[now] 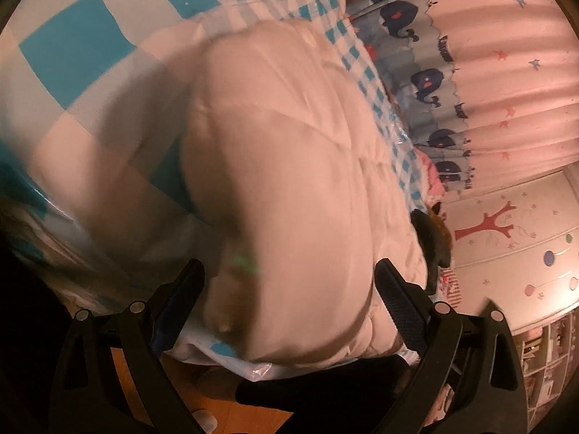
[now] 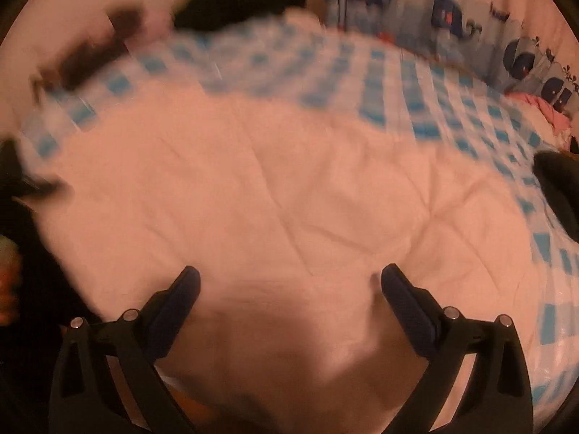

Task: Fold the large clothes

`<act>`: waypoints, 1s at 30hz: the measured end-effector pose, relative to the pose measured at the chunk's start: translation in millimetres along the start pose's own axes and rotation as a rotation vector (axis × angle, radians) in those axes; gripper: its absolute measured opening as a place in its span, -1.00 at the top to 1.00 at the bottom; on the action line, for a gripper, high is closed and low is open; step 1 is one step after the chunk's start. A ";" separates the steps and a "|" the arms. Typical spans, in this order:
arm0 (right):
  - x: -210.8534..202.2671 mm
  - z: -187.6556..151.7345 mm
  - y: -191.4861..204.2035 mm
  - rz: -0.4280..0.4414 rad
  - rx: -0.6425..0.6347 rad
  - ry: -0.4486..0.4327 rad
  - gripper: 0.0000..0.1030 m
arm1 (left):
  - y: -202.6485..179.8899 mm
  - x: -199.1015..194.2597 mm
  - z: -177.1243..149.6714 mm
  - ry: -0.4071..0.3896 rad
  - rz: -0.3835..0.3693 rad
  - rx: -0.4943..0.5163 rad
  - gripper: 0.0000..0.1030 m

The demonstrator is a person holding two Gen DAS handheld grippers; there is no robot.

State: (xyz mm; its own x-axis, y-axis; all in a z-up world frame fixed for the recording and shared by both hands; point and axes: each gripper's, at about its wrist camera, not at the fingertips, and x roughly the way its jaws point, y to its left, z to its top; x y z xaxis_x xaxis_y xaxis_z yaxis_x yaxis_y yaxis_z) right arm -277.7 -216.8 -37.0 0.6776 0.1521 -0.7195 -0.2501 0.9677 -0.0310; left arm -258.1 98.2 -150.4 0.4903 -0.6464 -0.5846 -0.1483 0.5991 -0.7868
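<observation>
A large pale quilted padded garment [image 1: 289, 166] lies on a blue-and-white checked bed cover [image 1: 72, 47]. In the left wrist view it looks bunched and folded over itself. My left gripper [image 1: 289, 271] is open above its near edge, fingers apart on either side of the fabric, holding nothing. In the right wrist view the same garment [image 2: 271, 188] spreads wide over the checked cover [image 2: 452, 108]. My right gripper [image 2: 289, 278] is open just above it, empty. The view is blurred.
A whale-print curtain [image 1: 427, 83] and pink drapes [image 1: 514, 72] hang beyond the bed. A dark furry item [image 1: 434, 238] lies at the bed edge. Dark clothing [image 2: 235, 3] lies at the far side. Wooden floor [image 1: 137, 372] shows below the bed's near edge.
</observation>
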 end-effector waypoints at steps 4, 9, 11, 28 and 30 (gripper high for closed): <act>34.9 -18.7 26.8 -0.042 -0.094 0.132 -0.88 | -5.7 13.1 -3.3 0.003 -0.002 -0.033 -0.76; -0.3 -15.7 21.9 -0.039 -0.036 -0.017 -0.88 | -21.2 15.2 -3.8 -0.036 0.001 -0.026 -0.76; 16.0 -20.1 19.4 -0.131 -0.074 0.046 -0.88 | -22.6 16.1 -3.0 -0.048 0.014 -0.031 -0.65; 36.8 -34.8 7.1 -0.080 -0.029 0.096 -0.89 | -56.9 3.1 3.5 -0.053 0.127 0.005 -0.05; 37.2 -31.1 -0.7 -0.053 -0.023 0.113 -0.89 | -50.7 1.2 3.2 -0.021 0.155 -0.064 -0.19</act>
State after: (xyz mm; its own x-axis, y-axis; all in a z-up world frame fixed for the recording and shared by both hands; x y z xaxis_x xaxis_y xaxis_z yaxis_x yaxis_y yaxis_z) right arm -273.8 -218.1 -85.3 0.6082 0.0756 -0.7902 -0.2323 0.9688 -0.0861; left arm -247.2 68.5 -110.6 0.4751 -0.5385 -0.6960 -0.2777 0.6588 -0.6992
